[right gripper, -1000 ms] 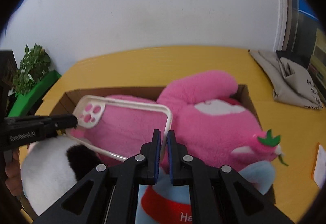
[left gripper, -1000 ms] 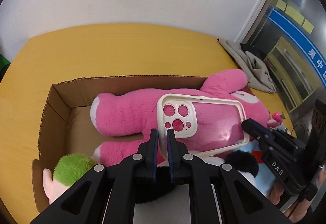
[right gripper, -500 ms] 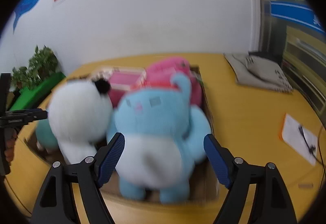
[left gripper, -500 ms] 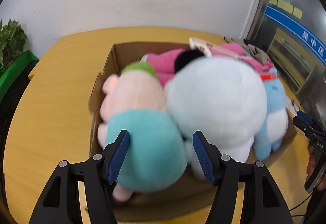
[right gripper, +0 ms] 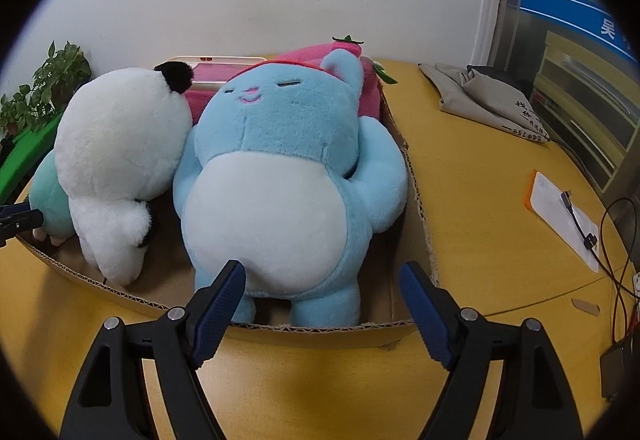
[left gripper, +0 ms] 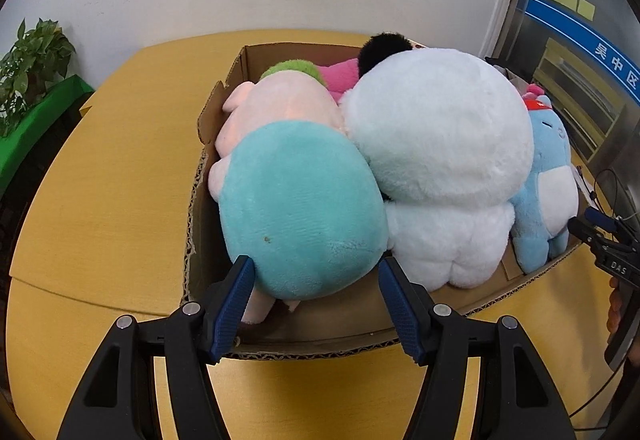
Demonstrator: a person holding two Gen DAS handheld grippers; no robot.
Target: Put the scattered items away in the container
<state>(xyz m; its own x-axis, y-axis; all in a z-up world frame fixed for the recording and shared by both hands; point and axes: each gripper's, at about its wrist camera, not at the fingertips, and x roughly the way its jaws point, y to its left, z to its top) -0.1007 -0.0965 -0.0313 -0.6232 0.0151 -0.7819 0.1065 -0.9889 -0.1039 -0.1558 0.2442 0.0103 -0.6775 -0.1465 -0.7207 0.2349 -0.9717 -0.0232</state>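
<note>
The yellow table spreads wide around the cardboard box, with bare wood showing on every side of the box out to the table's curved edge. The box sits about mid-table, its torn, corrugated rims standing up all round, and it is packed full with 5 soft toys. The white panda fills the middle of the box and rises well above its rim. Left of the panda, against the box's left wall, lies the teal and pink doll, its green tuft toward the far wall. Right of the panda the blue cat stands upright, its feet at the near rim and 1 arm against the right wall. Behind the cat and panda, along the far wall, lies the pink bear, mostly hidden. A phone case rests on top of the bear near the far rim; only its pale edge shows, so how it lies is unclear.

The left gripper hangs just outside the box's near rim, fingers spread wide and empty. The right gripper does likewise near the box's right corner, fingers apart, holding nothing.

Beyond the box's right wall lie a grey bag, a notepad and cables.
</note>
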